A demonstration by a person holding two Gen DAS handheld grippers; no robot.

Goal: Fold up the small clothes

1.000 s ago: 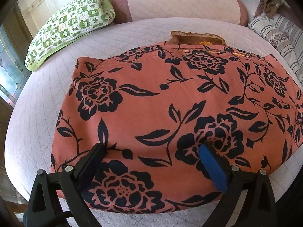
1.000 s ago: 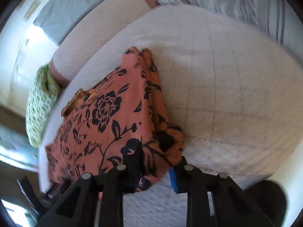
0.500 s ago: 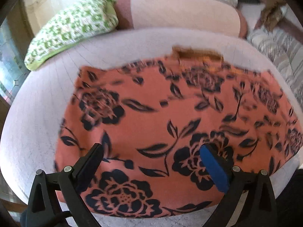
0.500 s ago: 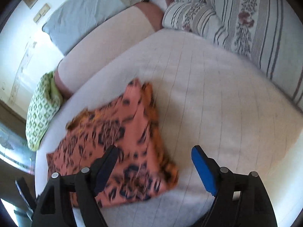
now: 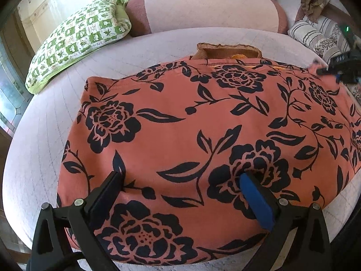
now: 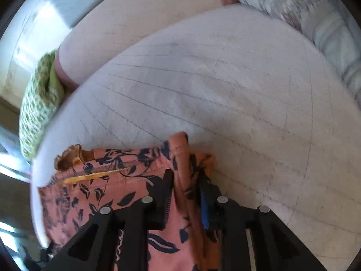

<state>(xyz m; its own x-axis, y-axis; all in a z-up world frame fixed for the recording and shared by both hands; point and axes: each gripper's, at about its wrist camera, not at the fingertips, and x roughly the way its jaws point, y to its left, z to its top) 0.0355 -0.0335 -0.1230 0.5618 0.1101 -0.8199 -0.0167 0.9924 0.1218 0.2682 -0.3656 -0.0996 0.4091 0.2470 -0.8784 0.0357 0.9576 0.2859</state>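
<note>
We see an orange garment (image 5: 203,135) with a black flower print spread flat on a pale quilted bed (image 5: 40,135), covering most of its near part. At the garment's far edge a brown ruffled piece (image 5: 227,50) pokes out from beneath the fabric, with a bit of yellow lining beside it.

Our left tool (image 5: 180,180) sits low over the near part of the garment with its jaws wide apart; the black finger and the blue-padded finger both stand over the printed cloth, and no fold is gathered between them. We cannot tell whether the tips actually touch the fabric.

Our right tool (image 6: 186,185) is at the garment's far right corner. Its jaws have just been closing, and a bunched ridge of the orange cloth now stands pinched between the black finger and the blue pad. In the left wrist view that tool (image 5: 338,72) shows as a dark blurred shape at the right edge, on the same corner.

A green-and-white patterned pillow (image 5: 76,43) lies at the far left of the bed, a pink bolster (image 5: 207,9) runs along the back, and striped bedding (image 5: 315,36) is heaped at the far right.
</note>
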